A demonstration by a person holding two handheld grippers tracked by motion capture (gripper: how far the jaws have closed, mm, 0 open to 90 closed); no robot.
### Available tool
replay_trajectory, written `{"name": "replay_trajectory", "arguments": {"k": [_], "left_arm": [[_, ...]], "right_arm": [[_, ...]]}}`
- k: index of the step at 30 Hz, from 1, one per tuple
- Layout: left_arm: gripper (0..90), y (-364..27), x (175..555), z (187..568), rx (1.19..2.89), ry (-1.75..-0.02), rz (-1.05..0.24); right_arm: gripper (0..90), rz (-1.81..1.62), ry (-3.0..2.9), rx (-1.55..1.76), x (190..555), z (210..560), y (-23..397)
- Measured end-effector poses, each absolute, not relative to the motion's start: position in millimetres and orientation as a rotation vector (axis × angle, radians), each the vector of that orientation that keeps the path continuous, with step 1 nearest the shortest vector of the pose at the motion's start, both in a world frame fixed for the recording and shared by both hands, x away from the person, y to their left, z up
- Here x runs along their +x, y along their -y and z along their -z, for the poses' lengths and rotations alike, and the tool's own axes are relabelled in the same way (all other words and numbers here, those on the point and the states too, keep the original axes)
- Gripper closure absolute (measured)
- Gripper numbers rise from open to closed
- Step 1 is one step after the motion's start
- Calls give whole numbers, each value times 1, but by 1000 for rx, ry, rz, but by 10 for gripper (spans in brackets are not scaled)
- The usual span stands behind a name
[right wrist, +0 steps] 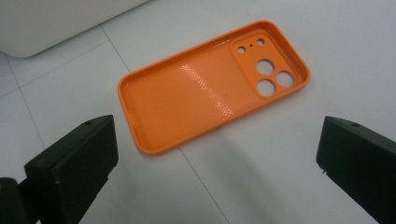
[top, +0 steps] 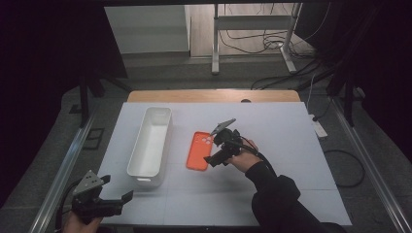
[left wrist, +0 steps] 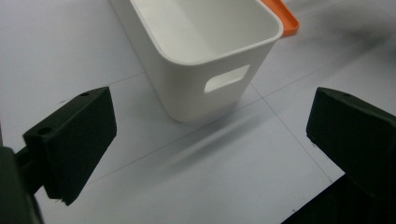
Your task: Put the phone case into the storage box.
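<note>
An orange phone case point(top: 199, 151) lies flat, hollow side up, on the white table, just right of a long white bin point(top: 151, 140). My right gripper point(top: 217, 154) hovers at the case's right edge, open and holding nothing. In the right gripper view the case point(right wrist: 212, 87) lies a little beyond the wide-apart jaws, camera holes at its far right. My left gripper point(top: 116, 200) rests at the table's front left corner, open and holding nothing. In the left gripper view the bin point(left wrist: 205, 51) stands ahead, handle slot facing me, with a corner of the case point(left wrist: 286, 19) behind it.
The white table point(top: 291, 145) has free room to the right and in front. A wooden strip point(top: 214, 95) runs along its far edge. Beyond it are desk legs point(top: 215, 43) and cables on the floor. A power strip point(top: 319, 128) lies off the right edge.
</note>
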State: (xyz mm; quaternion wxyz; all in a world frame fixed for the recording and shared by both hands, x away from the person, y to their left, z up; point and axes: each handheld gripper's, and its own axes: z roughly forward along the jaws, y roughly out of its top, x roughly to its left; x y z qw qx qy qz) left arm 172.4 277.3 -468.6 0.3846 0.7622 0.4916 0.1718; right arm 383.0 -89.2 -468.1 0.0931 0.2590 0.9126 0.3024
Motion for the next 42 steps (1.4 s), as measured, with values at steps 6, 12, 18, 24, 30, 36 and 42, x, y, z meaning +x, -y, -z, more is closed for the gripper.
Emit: {"name": "replay_trajectory", "arguments": {"k": [6, 12, 18, 24, 30, 36, 42], "left_arm": [[25, -277, 173, 469, 1940, -1255, -438], [28, -277, 172, 469, 1943, -1252, -437], [28, -277, 172, 469, 1941, -1252, -437], [29, -278, 172, 469, 1940, -1251, -436], [30, -277, 172, 469, 1941, -1249, -437], [31, -277, 172, 469, 1941, -1248, -437], [31, -277, 172, 469, 1942, -1247, -437]], "right_arm": [[0, -918, -2723, 770, 387, 471, 81], [0, -918, -2742, 763, 391, 474, 70], [0, -909, -2765, 788, 396, 476, 63], [0, -883, -2770, 759, 396, 479, 56], [0, -845, -2844, 762, 397, 482, 52], [214, -794, -2829, 780, 398, 485, 51], [560, -795, -2837, 752, 398, 487, 50]]}}
